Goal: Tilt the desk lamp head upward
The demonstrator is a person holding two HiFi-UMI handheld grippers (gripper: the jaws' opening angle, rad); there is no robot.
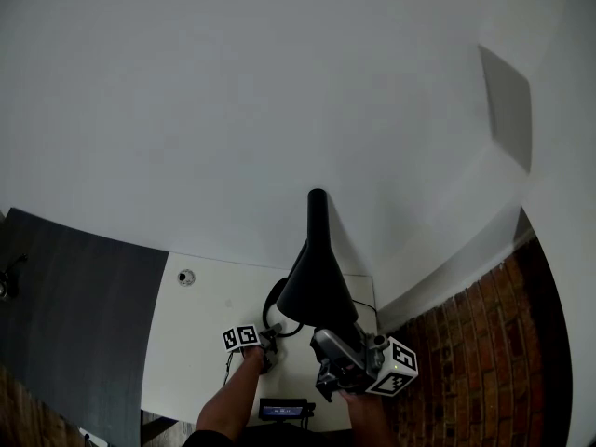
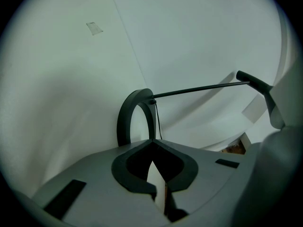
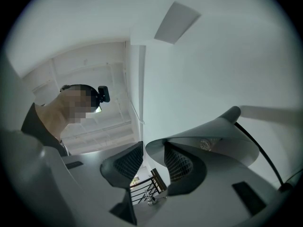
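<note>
Head view: your left hand (image 1: 250, 359) and right hand (image 1: 361, 406) reached in low over the white counter (image 1: 200, 343). The left claw (image 1: 268, 341) sat by the lamp's foot and the right claw (image 1: 328, 341) was at the black lamp head (image 1: 317, 287), which stood between them.

Left gripper view: the left claw (image 2: 152, 145) had its tips pinched together. The base ring (image 2: 124, 119) and thin rod (image 2: 199, 89) were just beyond.

Right gripper view: the right claw (image 3: 154, 162) was narrowly apart, straddling the lamp head (image 3: 222, 136) rim, one pad inside and one outside. The bulb (image 3: 206, 144) was inside the shade.
</note>
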